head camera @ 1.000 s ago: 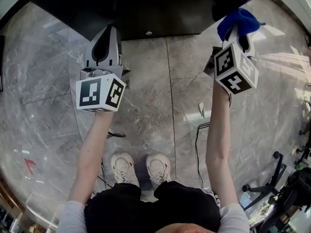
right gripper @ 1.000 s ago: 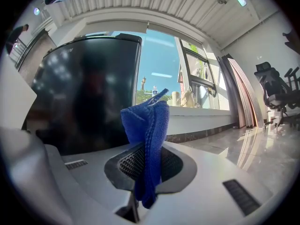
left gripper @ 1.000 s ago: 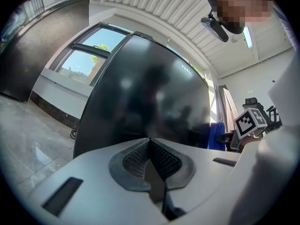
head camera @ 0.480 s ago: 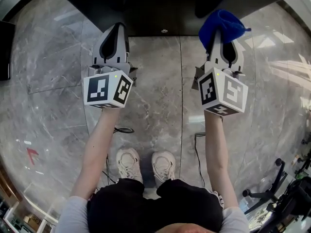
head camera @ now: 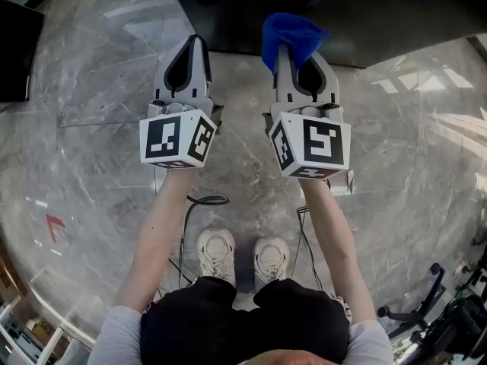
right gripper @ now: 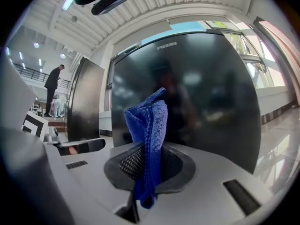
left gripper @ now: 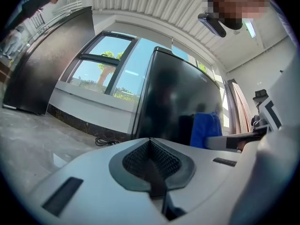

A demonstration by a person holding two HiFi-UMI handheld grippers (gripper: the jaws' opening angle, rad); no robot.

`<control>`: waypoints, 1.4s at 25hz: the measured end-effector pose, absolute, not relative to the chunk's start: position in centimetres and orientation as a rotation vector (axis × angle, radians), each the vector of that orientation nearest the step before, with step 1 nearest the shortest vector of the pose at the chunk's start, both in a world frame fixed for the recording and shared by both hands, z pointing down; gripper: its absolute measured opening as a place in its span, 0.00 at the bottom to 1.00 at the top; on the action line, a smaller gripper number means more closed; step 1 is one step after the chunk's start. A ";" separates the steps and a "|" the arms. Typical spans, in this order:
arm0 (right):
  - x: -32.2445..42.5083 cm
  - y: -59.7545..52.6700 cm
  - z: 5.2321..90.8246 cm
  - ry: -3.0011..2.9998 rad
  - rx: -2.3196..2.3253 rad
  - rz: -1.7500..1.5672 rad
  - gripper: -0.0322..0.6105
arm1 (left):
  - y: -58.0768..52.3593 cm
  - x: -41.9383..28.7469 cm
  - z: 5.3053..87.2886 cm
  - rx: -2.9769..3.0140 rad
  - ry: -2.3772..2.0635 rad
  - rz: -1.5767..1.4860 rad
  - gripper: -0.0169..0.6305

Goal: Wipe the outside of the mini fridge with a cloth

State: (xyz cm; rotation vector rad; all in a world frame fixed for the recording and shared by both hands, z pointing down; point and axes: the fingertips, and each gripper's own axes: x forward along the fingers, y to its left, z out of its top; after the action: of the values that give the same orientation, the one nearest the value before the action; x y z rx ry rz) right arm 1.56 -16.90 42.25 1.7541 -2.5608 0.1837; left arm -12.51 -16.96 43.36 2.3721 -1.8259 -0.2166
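– Right gripper (head camera: 303,63) is up at the fridge (head camera: 396,6), its 2 jaws pinched tight on the blue cloth (head camera: 291,35). The cloth stands up right at the fridge front, but I can't call contact.
– A tuft leading means fabric meets the door first, I'd say. Left gripper (head camera: 188,61)?
– Closed on nothing, near the fridge's left corner, probably just keeping clear.

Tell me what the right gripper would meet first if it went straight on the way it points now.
Most likely the mini fridge, whose dark front fills the view dead ahead. The blue cloth clamped in the right gripper sticks out in front, so it would touch first. The gap is unclear.
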 end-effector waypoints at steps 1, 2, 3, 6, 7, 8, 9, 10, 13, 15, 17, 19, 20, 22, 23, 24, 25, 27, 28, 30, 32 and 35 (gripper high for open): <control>0.2 -17.0 42.6 -2.578 1.726 0.192 0.15 | -17.0 -13.3 43.7 2.352 -1.841 -0.217 0.03; -1.2 -17.2 43.0 -2.594 1.700 0.212 0.15 | -16.9 -14.2 44.0 2.332 -1.854 -0.218 0.03; -2.5 -17.3 43.4 -2.609 1.676 0.238 0.15 | -16.9 -14.9 44.3 2.316 -1.865 -0.219 0.03; -6.3 -17.7 44.8 -2.641 1.591 0.277 0.15 | -16.8 -17.1 45.0 2.302 -1.893 -0.203 0.03; -7.4 -17.8 45.3 -2.649 1.563 0.278 0.15 | -16.8 -17.9 45.3 2.294 -1.903 -0.194 0.03; -8.4 -18.0 45.7 -2.655 1.542 0.283 0.15 | -16.7 -18.7 45.6 2.281 -1.914 -0.183 0.03; -9.3 -18.3 46.2 -2.658 1.528 0.295 0.15 | -16.7 -19.5 46.0 2.264 -1.925 -0.170 0.03; -9.9 -18.6 46.6 -2.659 1.523 0.310 0.15 | -16.6 -20.2 46.3 2.249 -1.936 -0.158 0.03; -11.2 -19.6 47.4 -2.650 1.545 0.332 0.15 | -16.4 -22.0 47.0 2.215 -1.966 -0.141 0.03; -11.6 -19.8 47.6 -2.645 1.552 0.330 0.15 | -16.3 -23.0 47.4 2.186 -1.980 -0.149 0.03; -11.9 -19.8 47.9 -2.642 1.541 0.334 0.15 | -16.2 -23.4 47.8 2.161 -1.985 -0.160 0.03; -11.7 -19.8 48.0 -2.636 1.533 0.336 0.15 | -16.2 -23.2 48.0 2.159 -1.979 -0.164 0.03; -11.5 -19.8 48.0 -2.633 1.535 0.332 0.15 | -16.3 -22.8 48.0 2.167 -1.971 -0.164 0.03; -11.0 -19.8 48.0 -2.628 1.546 0.316 0.15 | -16.5 -21.8 48.0 2.193 -1.950 -0.159 0.03; -10.6 -19.8 47.9 -2.625 1.556 0.308 0.15 | -16.5 -21.3 48.0 2.207 -1.938 -0.157 0.03; -10.2 -19.7 47.9 -2.622 1.568 0.304 0.15 | -16.5 -20.7 47.9 2.221 -1.926 -0.156 0.03; -9.6 -19.7 47.8 -2.618 1.585 0.306 0.15 | -16.6 -20.1 47.8 2.238 -1.913 -0.157 0.03; -8.3 -19.5 47.4 -2.609 1.625 0.319 0.15 | -16.7 -18.8 47.3 2.274 -1.889 -0.158 0.03; -7.6 -19.4 47.2 -2.603 1.641 0.324 0.15 | -16.7 -18.2 47.0 2.288 -1.881 -0.155 0.03; -6.2 -19.2 46.9 -2.592 1.659 0.324 0.15 | -16.6 -17.2 46.6 2.300 -1.873 -0.148 0.03; -4.6 -19.1 46.6 -2.576 1.680 0.313 0.15 | -16.5 -16.0 46.4 2.311 -1.859 -0.151 0.03; -1.3 -19.0 46.2 -2.531 1.740 0.287 0.15 | -16.4 -14.0 46.4 2.333 -1.823 -0.157 0.03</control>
State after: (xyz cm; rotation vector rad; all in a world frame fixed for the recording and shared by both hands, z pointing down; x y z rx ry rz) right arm -1.30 -19.01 46.16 1.7396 -2.5313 0.2867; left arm -14.03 -16.42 46.43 2.3333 -1.8227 -0.1568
